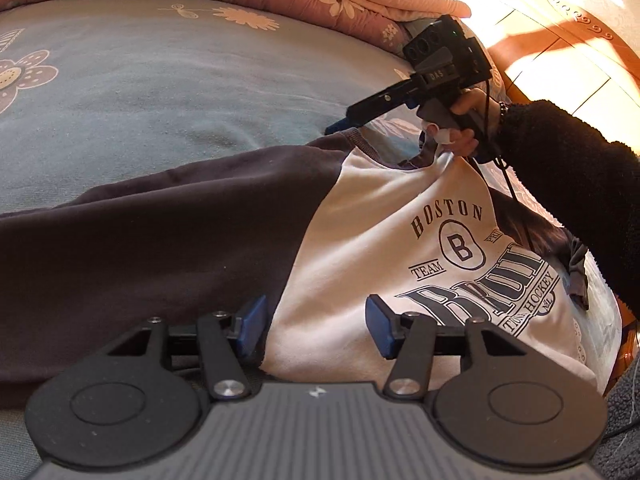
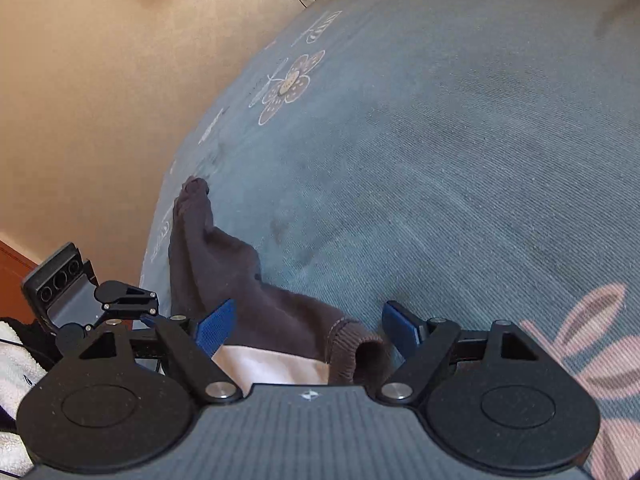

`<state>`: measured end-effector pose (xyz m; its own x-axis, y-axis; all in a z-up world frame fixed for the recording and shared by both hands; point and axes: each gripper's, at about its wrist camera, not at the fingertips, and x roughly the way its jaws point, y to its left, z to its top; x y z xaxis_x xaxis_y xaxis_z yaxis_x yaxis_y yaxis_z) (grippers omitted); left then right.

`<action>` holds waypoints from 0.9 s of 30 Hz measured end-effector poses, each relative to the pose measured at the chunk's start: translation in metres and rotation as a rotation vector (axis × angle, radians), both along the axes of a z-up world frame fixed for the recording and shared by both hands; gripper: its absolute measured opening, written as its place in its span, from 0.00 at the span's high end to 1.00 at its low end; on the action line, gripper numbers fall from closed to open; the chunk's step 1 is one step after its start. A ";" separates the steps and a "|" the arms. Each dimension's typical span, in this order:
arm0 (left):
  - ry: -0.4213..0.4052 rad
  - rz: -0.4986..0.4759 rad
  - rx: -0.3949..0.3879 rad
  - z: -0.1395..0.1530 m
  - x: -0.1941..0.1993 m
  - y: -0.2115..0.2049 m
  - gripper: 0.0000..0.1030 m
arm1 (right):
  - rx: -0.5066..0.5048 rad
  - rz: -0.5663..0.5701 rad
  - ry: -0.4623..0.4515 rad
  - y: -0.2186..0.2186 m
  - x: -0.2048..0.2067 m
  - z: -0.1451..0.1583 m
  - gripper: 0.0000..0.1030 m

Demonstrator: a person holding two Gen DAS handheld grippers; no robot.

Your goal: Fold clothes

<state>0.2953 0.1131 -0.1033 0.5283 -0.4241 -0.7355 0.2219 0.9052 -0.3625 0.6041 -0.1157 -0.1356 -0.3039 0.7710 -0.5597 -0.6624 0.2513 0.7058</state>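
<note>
- One sweatshirt [image 1: 360, 248] lies on the bed [image 1: 160, 92]: cream body, dark brownish-purple sleeves, ribbed dark collar, and a navy print reading "BOSTON", a circled "B", "TEAM" and "HOCKEY".
- From my left wrist view its body runs from the collar at upper right down toward lower centre, and one sleeve stretches away to the left edge of the frame.
- From my right wrist view that sleeve [image 2: 224, 264] points up and left, its cuff ending close to the bed's edge at centre left.
- My left tool [image 1: 316, 326] is released, jaws parted over the seam where sleeve meets body; I cannot tell whether the pads touch the cloth.
- My right tool [image 2: 304, 328] is spread wide, straddling the collar without pinching it.
- The big printed word is creased and part-hidden, so I cannot read it fully; the shirt's far side is covered by a dark fleecy sleeve [image 1: 568, 184] and the hem is cut off at lower right.
</note>
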 end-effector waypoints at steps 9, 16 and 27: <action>-0.014 -0.022 -0.007 -0.004 0.000 0.004 0.45 | -0.023 0.061 0.090 -0.013 -0.005 -0.004 0.21; -0.016 -0.026 -0.027 -0.006 0.002 0.006 0.43 | 0.040 0.084 0.142 0.024 0.002 -0.013 0.26; -0.029 -0.024 -0.051 -0.010 0.001 0.010 0.42 | -0.042 0.032 0.206 -0.009 0.003 -0.031 0.91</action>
<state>0.2966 0.1226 -0.1128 0.5380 -0.4739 -0.6971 0.2546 0.8798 -0.4015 0.6072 -0.1244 -0.1670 -0.4396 0.7362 -0.5144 -0.5131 0.2643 0.8167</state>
